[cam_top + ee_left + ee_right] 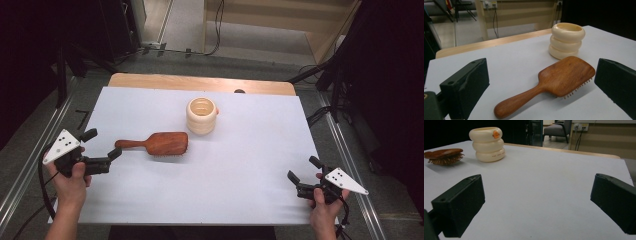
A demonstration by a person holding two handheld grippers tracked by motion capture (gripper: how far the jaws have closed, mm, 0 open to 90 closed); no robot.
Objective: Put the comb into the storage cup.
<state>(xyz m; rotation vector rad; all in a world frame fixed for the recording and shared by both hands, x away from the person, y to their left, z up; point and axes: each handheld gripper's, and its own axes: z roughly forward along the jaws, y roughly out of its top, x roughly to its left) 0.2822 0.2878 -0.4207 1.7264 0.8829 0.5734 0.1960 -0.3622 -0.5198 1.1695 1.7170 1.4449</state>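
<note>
Your left gripper (101,145) sits at the left edge of the white table (240,165), its jaws spread wide and pointing at the handle end of the wooden paddle hairbrush (160,143). One jaw tip lies just beside the end of the handle, though you cannot tell from above whether it touches. In the left gripper view the hairbrush (549,85) lies between the two open black jaws, a little ahead of them, bristles down, its handle angled toward the camera and its broad head pointing away toward the cream ringed cup (567,40). The brush head stops just short of that cup; the two stand near each other but apart. From above, the ringed cup (201,116) stands upright in the far middle of the table, its mouth open to the top, right of and beyond the brush head. Your right gripper (305,175) rests near the table's front right corner, well apart from both things, jaws spread and holding nothing. In the right gripper view its jaws frame bare white tabletop, with the cup (487,143) showing a small orange mark on its top ring, and the hairbrush (444,156) just left of it, bristles down.
</note>
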